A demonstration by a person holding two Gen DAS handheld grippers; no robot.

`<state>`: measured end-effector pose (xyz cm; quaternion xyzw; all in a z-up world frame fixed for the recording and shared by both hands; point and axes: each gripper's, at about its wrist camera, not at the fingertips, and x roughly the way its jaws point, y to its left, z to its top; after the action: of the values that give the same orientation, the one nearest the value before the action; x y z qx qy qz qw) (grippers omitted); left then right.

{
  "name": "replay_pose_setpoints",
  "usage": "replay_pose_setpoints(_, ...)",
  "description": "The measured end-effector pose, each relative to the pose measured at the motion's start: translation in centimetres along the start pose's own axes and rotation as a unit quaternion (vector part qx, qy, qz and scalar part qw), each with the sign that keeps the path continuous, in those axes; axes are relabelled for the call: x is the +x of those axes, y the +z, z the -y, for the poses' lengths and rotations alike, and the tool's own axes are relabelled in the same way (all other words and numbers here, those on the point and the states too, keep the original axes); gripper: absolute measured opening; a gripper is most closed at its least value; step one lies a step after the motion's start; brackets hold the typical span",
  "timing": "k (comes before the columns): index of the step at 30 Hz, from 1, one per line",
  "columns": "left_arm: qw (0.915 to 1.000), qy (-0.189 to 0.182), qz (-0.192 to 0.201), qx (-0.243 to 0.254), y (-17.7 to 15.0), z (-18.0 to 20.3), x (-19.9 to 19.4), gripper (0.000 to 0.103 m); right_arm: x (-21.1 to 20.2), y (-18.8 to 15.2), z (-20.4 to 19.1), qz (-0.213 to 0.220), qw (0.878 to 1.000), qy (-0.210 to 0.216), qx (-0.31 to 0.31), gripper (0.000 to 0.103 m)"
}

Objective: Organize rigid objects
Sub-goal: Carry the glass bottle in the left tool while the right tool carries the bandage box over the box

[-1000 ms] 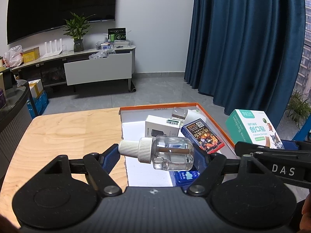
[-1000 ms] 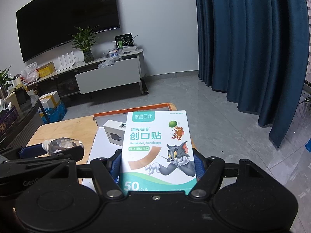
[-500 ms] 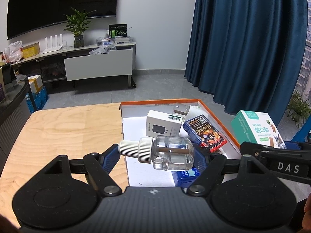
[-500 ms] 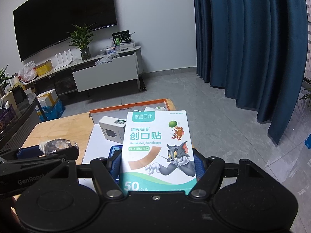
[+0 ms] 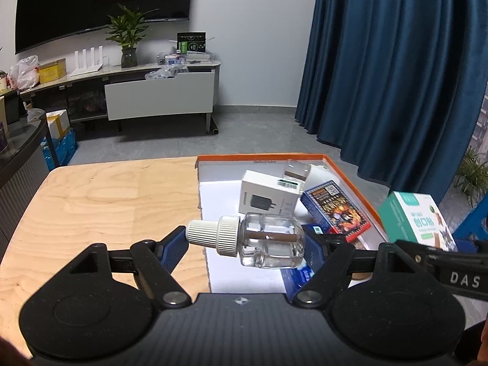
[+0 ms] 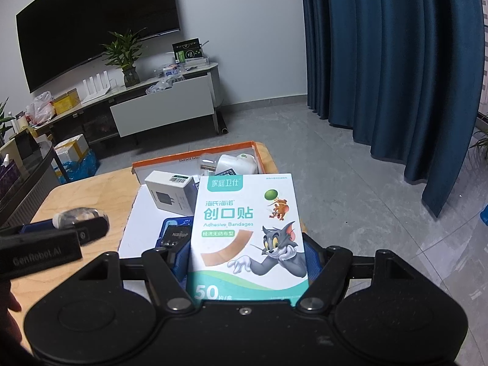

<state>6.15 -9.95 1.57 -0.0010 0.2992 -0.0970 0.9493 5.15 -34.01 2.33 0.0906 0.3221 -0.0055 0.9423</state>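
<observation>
My left gripper [image 5: 245, 239] is shut on a clear glass bottle [image 5: 270, 239] with a white ribbed cap, held sideways above the near left edge of the orange-rimmed box [image 5: 350, 180]. My right gripper [image 6: 247, 253] is shut on a white and teal adhesive bandage box [image 6: 247, 228], held upright over the box's right side; it also shows in the left wrist view [image 5: 418, 219]. In the box lie a white charger box [image 5: 268, 193], a blue and red card box [image 5: 335, 210], a white plug [image 6: 236, 164] and a blue item [image 6: 174, 231].
The box sits on the right part of a light wooden table [image 5: 100, 204]. Beyond the table are a grey floor, a low TV cabinet [image 5: 158, 94] with a plant and clutter, and dark blue curtains [image 5: 396, 70] on the right.
Both grippers have moved forward and up a little over the table, each keeping its object. More of the box's contents show in the right wrist view.
</observation>
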Motion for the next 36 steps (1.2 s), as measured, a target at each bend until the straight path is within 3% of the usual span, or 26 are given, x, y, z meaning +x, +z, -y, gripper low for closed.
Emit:
replay_pose_setpoints(19,0.9999,-0.007,-0.010,-0.002,0.4,-0.2,1.8,0.079,1.2,-0.8,0.8,-0.009,1.000,0.014,0.005,0.084)
replay_pose_setpoints(36,0.9998,-0.006,-0.018,0.000,1.1,-0.2,3.4,0.079,1.6,0.9,-0.3,0.002,1.000,0.017,-0.011,0.084)
